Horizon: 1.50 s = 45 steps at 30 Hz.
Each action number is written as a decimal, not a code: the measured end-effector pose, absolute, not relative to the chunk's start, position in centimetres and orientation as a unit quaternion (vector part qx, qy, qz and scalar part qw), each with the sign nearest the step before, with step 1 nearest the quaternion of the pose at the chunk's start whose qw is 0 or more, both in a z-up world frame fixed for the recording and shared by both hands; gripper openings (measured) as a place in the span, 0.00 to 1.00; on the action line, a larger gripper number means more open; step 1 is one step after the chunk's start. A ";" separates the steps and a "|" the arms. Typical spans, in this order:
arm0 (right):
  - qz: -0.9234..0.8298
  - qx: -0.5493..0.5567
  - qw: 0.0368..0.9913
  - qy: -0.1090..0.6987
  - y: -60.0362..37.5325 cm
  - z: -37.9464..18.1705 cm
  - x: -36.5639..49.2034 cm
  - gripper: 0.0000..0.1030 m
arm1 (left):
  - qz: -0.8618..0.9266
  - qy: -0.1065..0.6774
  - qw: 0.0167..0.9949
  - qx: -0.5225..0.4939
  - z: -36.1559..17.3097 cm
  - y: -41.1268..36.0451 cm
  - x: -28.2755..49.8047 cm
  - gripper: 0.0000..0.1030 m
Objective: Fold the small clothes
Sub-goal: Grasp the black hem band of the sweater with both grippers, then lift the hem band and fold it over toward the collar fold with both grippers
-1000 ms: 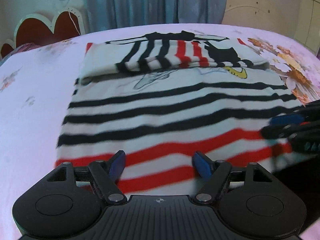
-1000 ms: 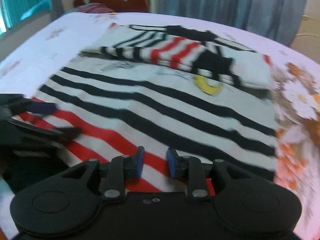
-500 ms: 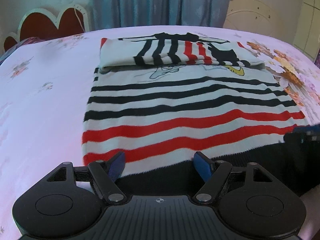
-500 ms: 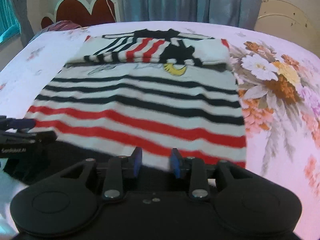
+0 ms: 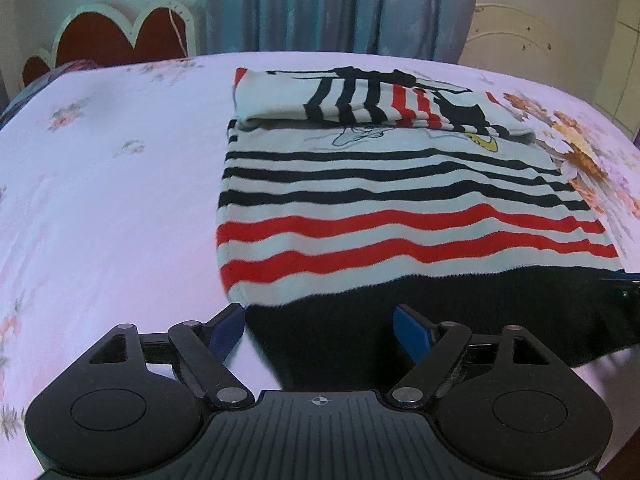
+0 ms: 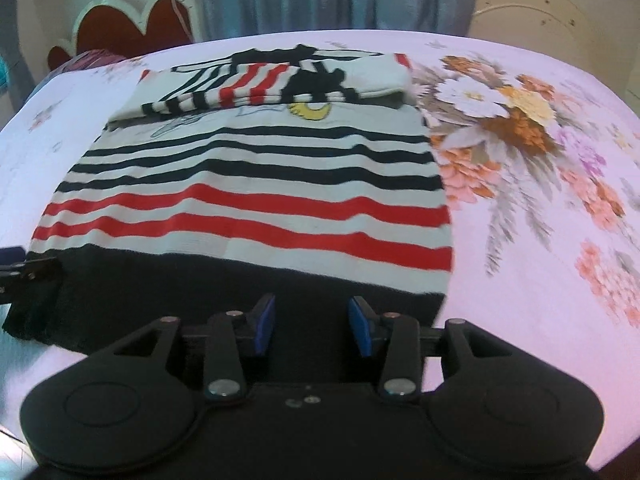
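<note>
A small striped sweater (image 5: 392, 200) lies flat on the bed, white with black and red stripes and a black hem (image 5: 440, 320). Its sleeves and top are folded over at the far end (image 5: 372, 100). My left gripper (image 5: 320, 328) is open and empty, just before the hem's left corner. My right gripper (image 6: 312, 324) is open and empty over the black hem (image 6: 240, 288) near the sweater's (image 6: 256, 184) right corner. Each gripper shows at the other view's edge.
The bed has a pink sheet (image 5: 100, 200) with a large flower print (image 6: 520, 128) right of the sweater. A red and white headboard (image 5: 116, 40) and blue curtains (image 5: 320, 4) stand at the far end.
Both grippers have drawn back toward the near edge of the sweater, from over the red stripes to the black hem. The right gripper's jaws have opened wider.
</note>
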State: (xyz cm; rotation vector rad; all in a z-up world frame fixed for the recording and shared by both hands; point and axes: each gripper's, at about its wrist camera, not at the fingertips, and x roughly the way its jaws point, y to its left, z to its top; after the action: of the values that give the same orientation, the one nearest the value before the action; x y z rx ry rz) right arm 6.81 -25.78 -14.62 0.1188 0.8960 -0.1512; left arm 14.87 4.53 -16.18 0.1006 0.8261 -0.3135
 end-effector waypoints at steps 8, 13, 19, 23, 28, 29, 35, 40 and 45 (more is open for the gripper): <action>-0.107 0.074 0.892 0.432 -27.4 -14.8 5.0 0.46 | -0.156 0.419 0.894 0.016 -17.1 6.4 14.6 0.78; -0.124 0.086 0.887 0.436 -28.4 -15.2 4.4 0.50 | -0.173 0.421 0.890 0.023 -17.6 6.6 14.3 0.78; -0.126 0.114 0.882 0.440 -29.8 -15.8 4.4 0.51 | -0.192 0.438 0.878 0.013 -17.5 6.4 14.3 0.78; -0.117 0.132 0.877 0.446 -30.1 -16.0 4.5 0.44 | -0.209 0.449 0.869 -0.002 -17.3 6.1 14.6 0.64; -0.094 0.167 0.866 0.461 -30.6 -16.1 4.7 0.16 | -0.222 0.465 0.856 -0.030 -17.3 6.4 15.9 0.18; -0.090 0.175 0.864 0.463 -30.8 -16.1 4.8 0.12 | -0.225 0.467 0.854 -0.034 -17.3 6.4 16.1 0.11; -0.062 0.175 0.873 0.450 -30.7 -14.8 5.3 0.10 | -0.239 0.448 0.860 -0.045 -15.9 6.1 16.6 0.10; -0.041 0.173 0.894 0.411 -30.8 -12.0 6.2 0.09 | -0.250 0.408 0.876 -0.049 -12.9 5.7 17.7 0.10; -0.029 0.179 0.912 0.369 -31.7 -9.2 7.9 0.09 | -0.252 0.366 0.894 -0.058 -10.0 5.0 19.8 0.10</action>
State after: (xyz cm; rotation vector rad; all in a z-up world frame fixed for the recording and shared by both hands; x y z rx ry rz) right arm 7.89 -31.68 -9.21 0.3685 0.7612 -0.0595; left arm 19.77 5.04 -9.98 -0.1212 0.7583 -0.5224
